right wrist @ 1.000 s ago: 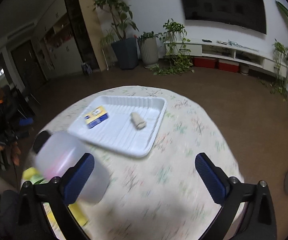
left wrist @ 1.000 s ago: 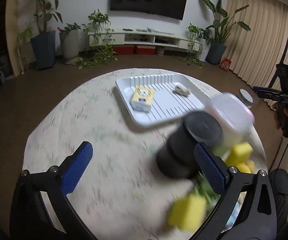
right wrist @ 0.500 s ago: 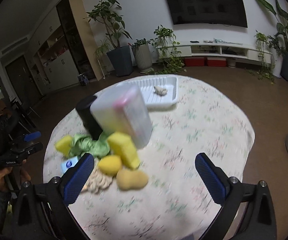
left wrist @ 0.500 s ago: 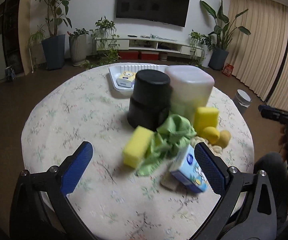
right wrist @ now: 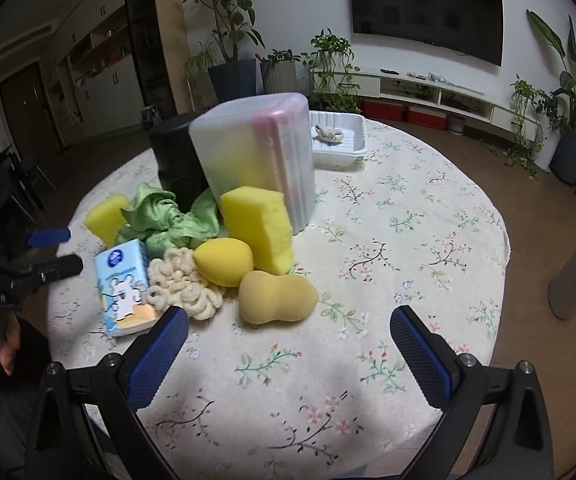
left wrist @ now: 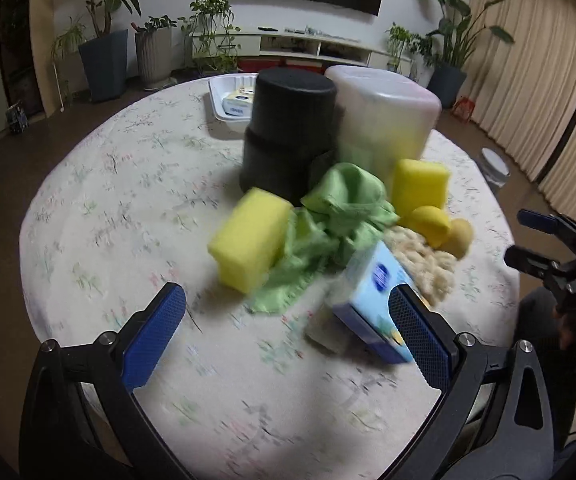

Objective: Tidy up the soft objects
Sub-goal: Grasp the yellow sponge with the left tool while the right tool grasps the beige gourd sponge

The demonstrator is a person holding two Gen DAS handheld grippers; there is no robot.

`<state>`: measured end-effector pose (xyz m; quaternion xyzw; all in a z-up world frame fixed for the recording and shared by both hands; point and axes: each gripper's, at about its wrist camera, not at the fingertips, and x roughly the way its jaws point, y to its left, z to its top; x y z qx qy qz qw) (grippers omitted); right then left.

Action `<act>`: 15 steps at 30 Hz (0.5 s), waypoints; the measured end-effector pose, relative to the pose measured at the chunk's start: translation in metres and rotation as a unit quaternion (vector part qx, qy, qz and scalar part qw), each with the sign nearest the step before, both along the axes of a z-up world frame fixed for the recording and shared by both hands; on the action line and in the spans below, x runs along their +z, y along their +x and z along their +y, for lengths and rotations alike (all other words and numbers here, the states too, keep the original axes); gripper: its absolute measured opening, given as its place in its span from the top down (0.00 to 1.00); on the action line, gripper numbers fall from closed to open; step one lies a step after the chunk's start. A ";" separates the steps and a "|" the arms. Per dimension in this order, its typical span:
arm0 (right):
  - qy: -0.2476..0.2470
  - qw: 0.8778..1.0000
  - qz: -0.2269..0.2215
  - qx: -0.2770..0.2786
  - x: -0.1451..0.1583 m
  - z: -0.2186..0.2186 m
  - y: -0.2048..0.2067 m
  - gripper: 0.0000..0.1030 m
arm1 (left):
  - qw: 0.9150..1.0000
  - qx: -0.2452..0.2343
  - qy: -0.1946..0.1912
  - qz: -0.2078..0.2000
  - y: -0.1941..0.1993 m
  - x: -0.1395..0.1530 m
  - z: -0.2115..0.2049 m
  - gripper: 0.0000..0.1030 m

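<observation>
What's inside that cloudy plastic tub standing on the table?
Through the frosted tub wall, something yellow shows low down and a pink strip runs along one edge. The wall blurs them, so what they are cannot be told. The black container hides its far side.

Left gripper [left wrist: 288, 334] and right gripper [right wrist: 289, 354] hover, jaws spread wide.

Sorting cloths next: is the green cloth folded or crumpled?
Crumpled: the green cloth lies bunched in loose folds between two yellow sponges, against the black container.
</observation>
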<state>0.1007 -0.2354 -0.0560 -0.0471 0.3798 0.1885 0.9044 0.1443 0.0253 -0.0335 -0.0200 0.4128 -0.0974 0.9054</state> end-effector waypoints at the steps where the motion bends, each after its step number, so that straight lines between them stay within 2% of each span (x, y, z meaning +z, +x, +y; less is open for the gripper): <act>1: -0.003 1.000 0.003 -0.001 -0.001 0.001 0.001 0.00 | 1.000 0.001 0.004 -0.005 0.004 0.002 0.003 0.00; 5: -0.008 1.000 0.026 -0.007 -0.013 0.004 0.014 0.00 | 0.999 0.026 0.013 -0.016 0.015 0.005 0.015 0.00; 9: -0.012 0.999 0.035 -0.005 -0.026 0.007 0.025 0.00 | 0.999 0.049 0.012 0.001 0.024 -0.007 0.026 0.00; 13: -0.029 1.000 0.004 0.007 -0.025 0.018 0.030 0.00 | 0.998 0.056 -0.012 0.001 0.028 -0.016 0.035 0.03; 15: -0.048 0.999 0.003 0.007 -0.027 0.024 0.035 0.00 | 0.999 0.049 -0.003 0.006 0.031 -0.019 0.032 0.03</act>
